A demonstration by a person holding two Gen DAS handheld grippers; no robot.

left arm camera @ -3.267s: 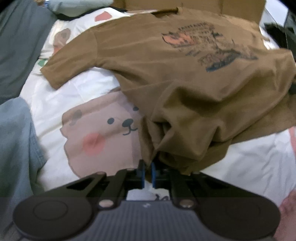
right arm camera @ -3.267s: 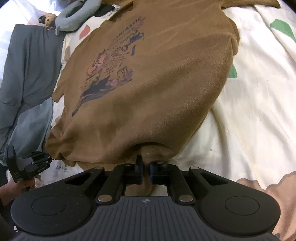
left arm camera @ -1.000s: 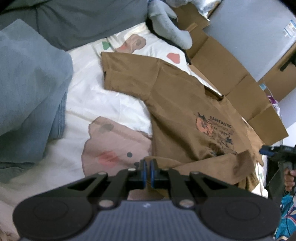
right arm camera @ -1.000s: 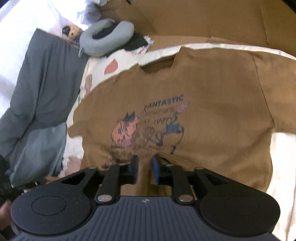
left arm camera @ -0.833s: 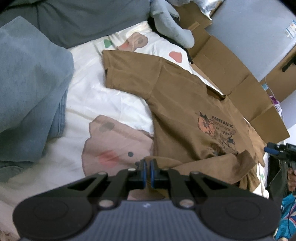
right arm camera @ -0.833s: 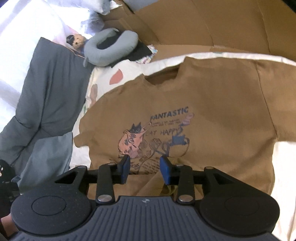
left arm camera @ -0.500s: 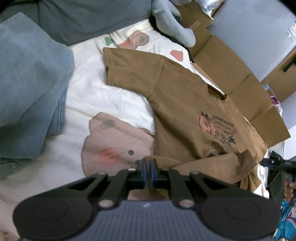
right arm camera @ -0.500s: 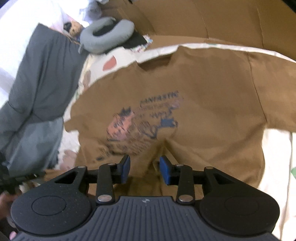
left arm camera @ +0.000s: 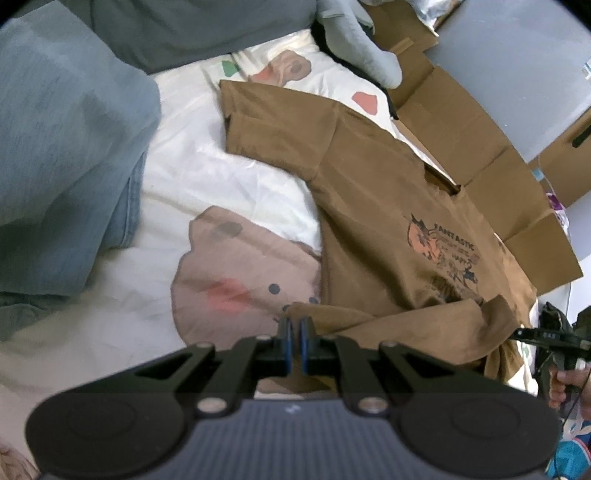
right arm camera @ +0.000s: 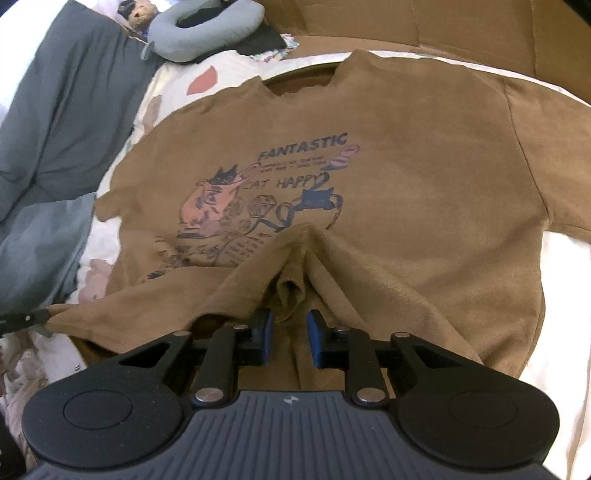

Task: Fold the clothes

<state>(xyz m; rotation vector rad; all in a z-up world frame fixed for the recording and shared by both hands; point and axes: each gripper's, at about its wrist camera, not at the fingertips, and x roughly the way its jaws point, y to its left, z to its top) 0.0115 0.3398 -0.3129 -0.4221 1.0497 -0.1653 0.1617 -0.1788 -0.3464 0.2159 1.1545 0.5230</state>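
A brown T-shirt with a cat print and the word FANTASTIC lies face up on a white bear-print bedsheet; it also shows in the left wrist view. My left gripper is shut on the shirt's bottom hem corner, holding it just above the sheet. My right gripper is open; a bunched fold of the hem lies between its blue pads without being pinched. The hem sags between the two grippers. The right gripper shows at the far right of the left wrist view.
Light blue denim and a dark grey garment lie to the left. A grey neck pillow sits at the bed's head. Flattened cardboard boxes lie beyond the shirt's collar.
My right gripper has opened and let go of the hem, which dropped into a bunched fold. The left gripper stays shut on its corner, nearly still.
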